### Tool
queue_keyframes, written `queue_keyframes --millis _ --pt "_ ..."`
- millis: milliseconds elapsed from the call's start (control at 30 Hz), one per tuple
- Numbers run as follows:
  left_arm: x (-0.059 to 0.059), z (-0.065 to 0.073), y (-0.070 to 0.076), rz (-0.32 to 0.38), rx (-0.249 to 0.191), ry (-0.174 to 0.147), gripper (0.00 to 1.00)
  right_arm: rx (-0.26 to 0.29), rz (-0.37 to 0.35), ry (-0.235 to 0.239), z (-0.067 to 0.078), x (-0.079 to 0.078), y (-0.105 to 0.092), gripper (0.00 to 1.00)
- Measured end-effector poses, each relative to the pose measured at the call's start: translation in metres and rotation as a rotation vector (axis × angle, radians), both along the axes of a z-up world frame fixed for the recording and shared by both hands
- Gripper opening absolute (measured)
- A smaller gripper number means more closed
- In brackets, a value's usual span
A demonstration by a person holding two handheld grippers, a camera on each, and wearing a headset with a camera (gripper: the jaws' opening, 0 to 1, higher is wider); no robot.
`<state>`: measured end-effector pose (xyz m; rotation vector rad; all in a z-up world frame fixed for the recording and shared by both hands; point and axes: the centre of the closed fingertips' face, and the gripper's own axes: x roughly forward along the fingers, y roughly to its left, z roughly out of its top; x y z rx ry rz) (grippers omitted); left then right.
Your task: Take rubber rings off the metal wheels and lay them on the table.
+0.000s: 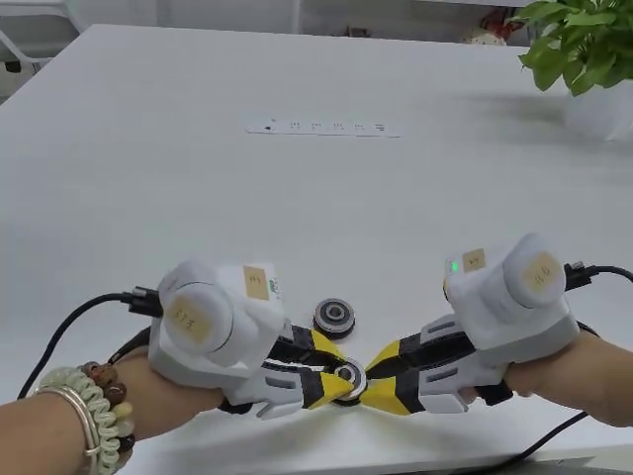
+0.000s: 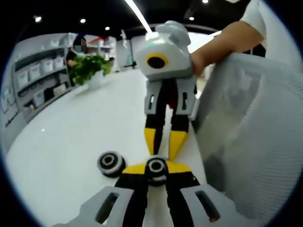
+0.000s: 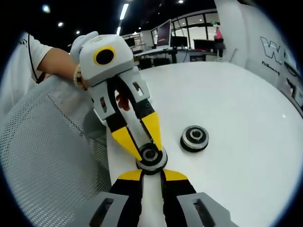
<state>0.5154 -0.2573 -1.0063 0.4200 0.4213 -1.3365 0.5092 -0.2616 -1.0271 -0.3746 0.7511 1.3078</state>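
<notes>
Writing first: small tan stickers point(image 1: 256, 282) on top of both grippers, print too small to read; a big "W" on the wall point(image 3: 268, 47) in the right gripper view, with smaller text beside it that is unreadable. Power strip point(image 1: 321, 127) lies far back on the white worktop point(image 1: 297, 218), its markings illegible. One container, a white pot point(image 1: 601, 111) at the far right corner, holds a green plant point(image 1: 584, 40). Left claw point(image 2: 156, 170) pinches a metal wheel point(image 3: 151, 158) across its dark outer ring, at the near edge of the worktop. Right claw point(image 3: 151, 177) faces it, jaws narrowed, tips against the same wheel; cannot tell if it actually grips. Second wheel point(image 1: 334, 317) lies flat just behind the claws, dark ring on it, touching neither claw.
</notes>
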Motion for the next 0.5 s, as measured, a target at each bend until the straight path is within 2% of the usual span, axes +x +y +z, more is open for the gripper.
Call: queue_keyframes --millis 333,500 --pt "0.0025 -0.0002 0.0011 0.006 -0.005 -0.002 0.14 -0.023 0.011 -0.028 -0.0001 0.0027 -0.0019 0.02" --pt "0.0043 -0.0005 0.0015 0.012 -0.006 -0.008 0.15 -0.046 -0.022 -0.029 -0.0001 0.0076 -0.0019 0.0"
